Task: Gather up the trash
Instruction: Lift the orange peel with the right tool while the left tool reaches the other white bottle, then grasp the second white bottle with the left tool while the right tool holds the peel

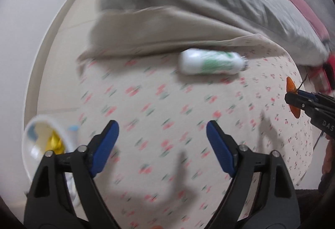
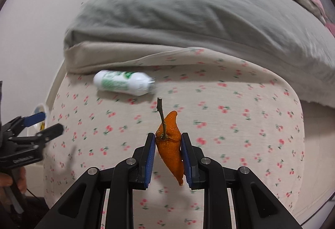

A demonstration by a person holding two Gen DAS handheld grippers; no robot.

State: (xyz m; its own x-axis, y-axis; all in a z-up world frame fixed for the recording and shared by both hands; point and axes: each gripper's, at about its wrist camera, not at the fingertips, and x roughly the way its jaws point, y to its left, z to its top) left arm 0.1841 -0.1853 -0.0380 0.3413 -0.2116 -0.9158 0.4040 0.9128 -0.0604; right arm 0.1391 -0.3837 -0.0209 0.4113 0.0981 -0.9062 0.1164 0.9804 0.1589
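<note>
1. Left wrist view: left gripper [image 1: 162, 137] spread wide, 2 blue pads apart, nothing between them, hovering over the cherry-print bedsheet [image 1: 146, 103].
2. White bottle [image 1: 211, 62] with green label lies on its side on the sheet, ahead of the open fingers, just beside the folded beige blanket edge [image 1: 159, 30]. Frame blurred, label unreadable.
3. White bin [image 1: 45, 145] at lower left beside the bed, something gold and shiny inside; rest of contents unclear.
4. Right gripper [image 1: 293, 101] enters from the right edge, clamped on an orange peel [image 1: 290, 84].
5. Right wrist view: right gripper [image 2: 168, 157] closed on the orange peel [image 2: 170, 145], both blue pads pressing its sides; brown stem sticks up from the peel, which is held above the sheet [image 2: 230, 124].
6. Bottle [image 2: 123, 82] lies on the sheet at upper left, near the blanket fold [image 2: 100, 57]; grey pillow [image 2: 188, 15] behind it.
7. Left gripper [image 2: 49, 123] at left edge, fingers apart, empty; white bin [image 2: 40, 108] partly visible behind it.
</note>
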